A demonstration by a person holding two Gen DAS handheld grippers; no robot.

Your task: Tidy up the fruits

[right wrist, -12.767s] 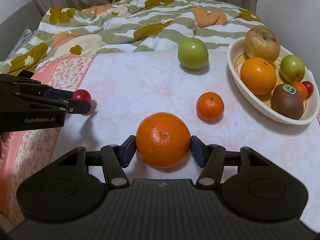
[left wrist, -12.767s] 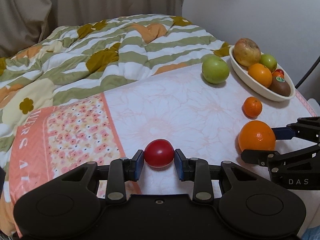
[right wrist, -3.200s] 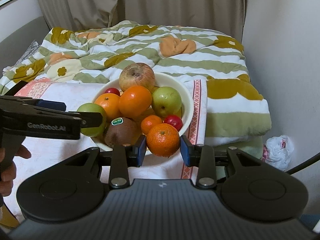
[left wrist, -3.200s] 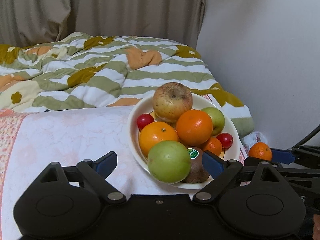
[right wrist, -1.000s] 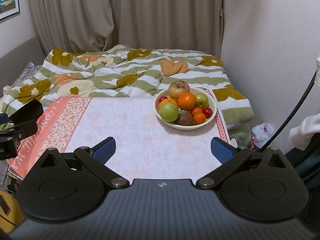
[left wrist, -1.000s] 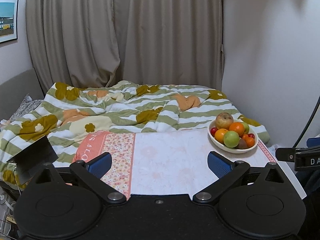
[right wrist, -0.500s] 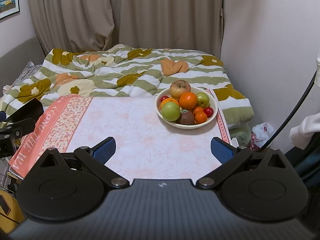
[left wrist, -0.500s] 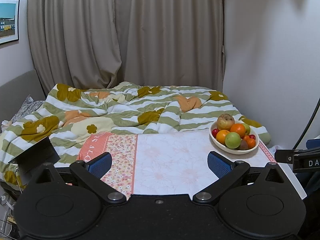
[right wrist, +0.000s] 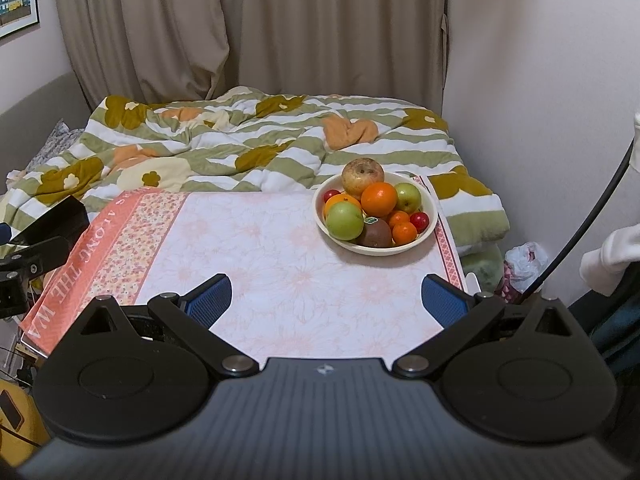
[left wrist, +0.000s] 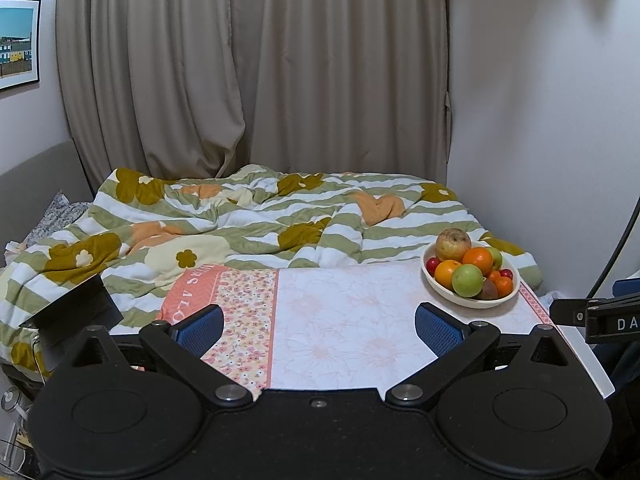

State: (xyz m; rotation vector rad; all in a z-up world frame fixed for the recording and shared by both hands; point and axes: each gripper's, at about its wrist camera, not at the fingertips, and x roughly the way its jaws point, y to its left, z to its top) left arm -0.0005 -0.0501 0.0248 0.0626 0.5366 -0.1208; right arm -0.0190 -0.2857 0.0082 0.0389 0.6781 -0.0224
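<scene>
Bowl [right wrist: 430, 236] near cloth's [right wrist: 260, 264] right edge; both grippers wide.

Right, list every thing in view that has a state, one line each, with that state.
left gripper: open, empty, held back from the table.
right gripper: open, empty, held back from the table.
bowl: upright on the tablecloth, heaped with fruit.
big green apple: in the bowl, at its near left.
kiwi: in the bowl, sticker on top.
tablecloth: spread flat, no loose fruit on it.
curtains: drawn shut.
duvet: rumpled.
</scene>
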